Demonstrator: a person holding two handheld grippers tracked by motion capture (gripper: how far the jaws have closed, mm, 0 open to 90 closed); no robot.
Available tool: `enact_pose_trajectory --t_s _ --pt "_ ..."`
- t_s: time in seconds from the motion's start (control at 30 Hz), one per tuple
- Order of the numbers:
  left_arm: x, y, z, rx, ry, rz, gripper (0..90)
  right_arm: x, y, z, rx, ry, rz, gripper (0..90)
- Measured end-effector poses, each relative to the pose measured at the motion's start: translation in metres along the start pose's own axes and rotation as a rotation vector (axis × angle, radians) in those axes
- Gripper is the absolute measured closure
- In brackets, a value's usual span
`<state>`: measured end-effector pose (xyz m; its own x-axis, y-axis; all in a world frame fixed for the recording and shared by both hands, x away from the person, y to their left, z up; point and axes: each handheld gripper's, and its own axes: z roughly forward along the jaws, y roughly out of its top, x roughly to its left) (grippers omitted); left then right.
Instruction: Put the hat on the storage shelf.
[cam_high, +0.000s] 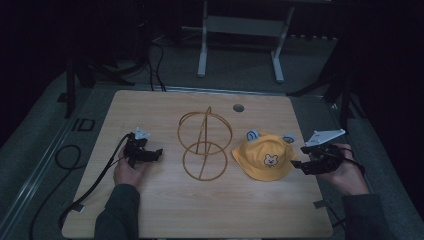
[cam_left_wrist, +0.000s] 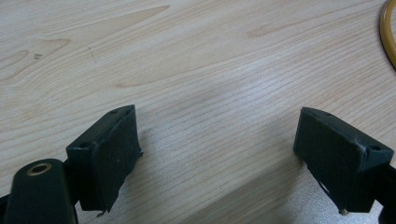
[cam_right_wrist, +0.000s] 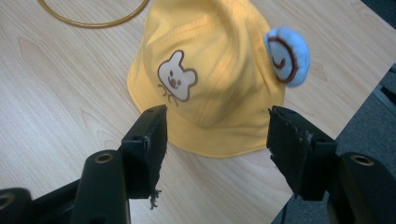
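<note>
A yellow child's hat (cam_high: 264, 156) with a bear patch and two blue ears lies flat on the wooden table (cam_high: 150, 205), right of centre. Left of it stands a gold wire hat stand (cam_high: 204, 144) with a round base ring. My right gripper (cam_high: 299, 164) is open just right of the hat, its jaws spread over the brim (cam_right_wrist: 219, 140) without touching it. My left gripper (cam_high: 159, 152) rests low at the table's left, open, with bare wood between its jaws (cam_left_wrist: 215, 154). A curve of the stand's ring (cam_left_wrist: 388, 37) shows at the far right edge.
Black cables (cam_high: 80, 165) trail off the table's left side. A small round hole (cam_high: 238, 108) sits near the table's far edge. White table legs (cam_high: 240, 45) stand on the floor beyond. The right table edge (cam_right_wrist: 359, 107) runs close beside my right gripper.
</note>
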<state>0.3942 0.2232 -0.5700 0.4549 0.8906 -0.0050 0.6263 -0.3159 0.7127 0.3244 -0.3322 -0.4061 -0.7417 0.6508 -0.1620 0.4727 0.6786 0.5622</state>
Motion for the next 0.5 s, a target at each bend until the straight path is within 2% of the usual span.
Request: enact_pose_trajectory --t_s 0.23,0.5 --pt "0.0 0.0 0.0 0.0 0.0 0.0 14.0 -0.003 0.016 0.0 0.0 0.037 -0.048 38.1" --pt "0.0 0.0 0.0 -0.001 0.0 0.0 14.0 -0.008 0.027 0.004 0.021 0.045 -0.074 38.4"
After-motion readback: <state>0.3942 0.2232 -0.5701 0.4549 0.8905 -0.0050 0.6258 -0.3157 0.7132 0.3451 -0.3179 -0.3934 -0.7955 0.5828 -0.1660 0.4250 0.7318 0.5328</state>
